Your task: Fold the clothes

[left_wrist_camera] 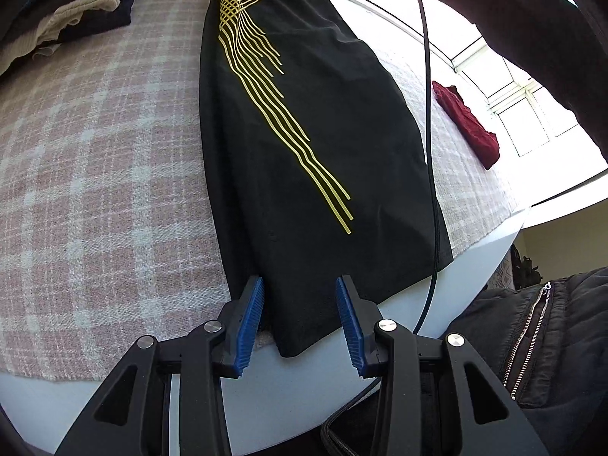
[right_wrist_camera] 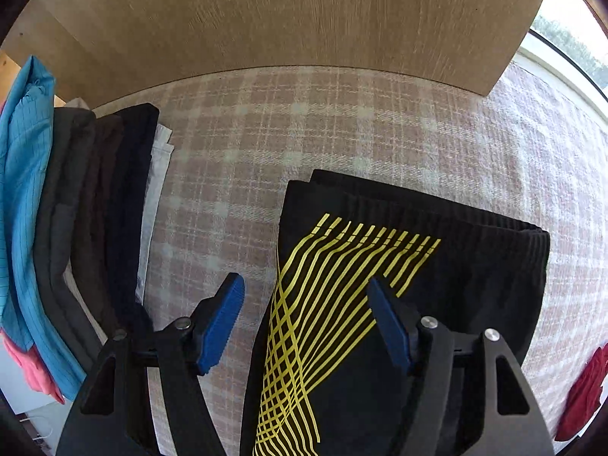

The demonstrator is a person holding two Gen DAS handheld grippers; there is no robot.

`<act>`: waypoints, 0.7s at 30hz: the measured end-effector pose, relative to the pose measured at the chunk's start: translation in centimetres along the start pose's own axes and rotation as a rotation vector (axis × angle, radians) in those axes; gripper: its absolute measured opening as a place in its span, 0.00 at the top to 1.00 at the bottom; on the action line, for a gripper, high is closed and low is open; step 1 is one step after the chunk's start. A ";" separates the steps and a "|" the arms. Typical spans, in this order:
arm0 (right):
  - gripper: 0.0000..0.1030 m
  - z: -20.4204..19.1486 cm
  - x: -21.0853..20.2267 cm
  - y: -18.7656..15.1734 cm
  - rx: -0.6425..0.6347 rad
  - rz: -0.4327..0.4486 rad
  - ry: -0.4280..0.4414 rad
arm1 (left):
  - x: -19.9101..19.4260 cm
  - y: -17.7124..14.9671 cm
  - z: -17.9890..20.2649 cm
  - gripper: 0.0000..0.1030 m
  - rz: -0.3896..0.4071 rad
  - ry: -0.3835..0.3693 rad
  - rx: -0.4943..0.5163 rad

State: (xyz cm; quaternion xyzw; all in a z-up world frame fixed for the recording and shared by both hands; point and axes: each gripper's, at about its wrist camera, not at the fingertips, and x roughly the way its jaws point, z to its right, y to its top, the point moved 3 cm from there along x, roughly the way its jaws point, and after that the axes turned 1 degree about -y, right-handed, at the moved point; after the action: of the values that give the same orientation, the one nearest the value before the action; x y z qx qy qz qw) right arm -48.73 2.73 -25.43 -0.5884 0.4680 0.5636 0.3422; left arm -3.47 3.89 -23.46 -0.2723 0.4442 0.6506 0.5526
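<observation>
Black shorts (left_wrist_camera: 323, 133) with yellow curved stripes lie lengthwise on a pink plaid blanket (left_wrist_camera: 95, 171). Their near hem hangs a little over the white front edge. My left gripper (left_wrist_camera: 300, 292) sits at that hem with its blue pads apart. The cloth lies flat between them and is not pinched. In the right wrist view the waistband end of the shorts (right_wrist_camera: 437, 266) lies below my right gripper (right_wrist_camera: 304, 285). Its jaws stand wide, with the left edge of the shorts under the gap and nothing pinched.
A stack of folded clothes (right_wrist_camera: 76, 228) lies left of the shorts, seen also as the pile (left_wrist_camera: 76, 7). A red garment (left_wrist_camera: 467, 125) lies at the right near the window. A wooden panel (right_wrist_camera: 304, 19) stands behind. A black cable (left_wrist_camera: 427, 114) and a person's dark sleeve (left_wrist_camera: 532, 19) hang over the right side.
</observation>
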 end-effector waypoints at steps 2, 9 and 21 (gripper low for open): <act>0.74 -0.2 0.3 0.3 -0.002 -0.009 0.007 | 0.0 0.2 -0.1 0.64 0.002 -0.004 -0.002; 0.77 -0.5 1.6 -0.2 -0.009 -0.040 0.011 | -0.5 -0.3 -0.5 0.70 0.011 -0.012 -0.007; 0.96 0.5 -0.4 -1.2 -0.004 0.021 0.097 | -1.7 -0.7 -1.8 0.98 0.044 0.000 -0.037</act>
State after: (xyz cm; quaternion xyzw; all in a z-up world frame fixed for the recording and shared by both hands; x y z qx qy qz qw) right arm -47.77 3.69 -25.31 -0.6109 0.4891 0.5387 0.3120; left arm -2.62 1.55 -23.06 -0.2726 0.4379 0.6706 0.5331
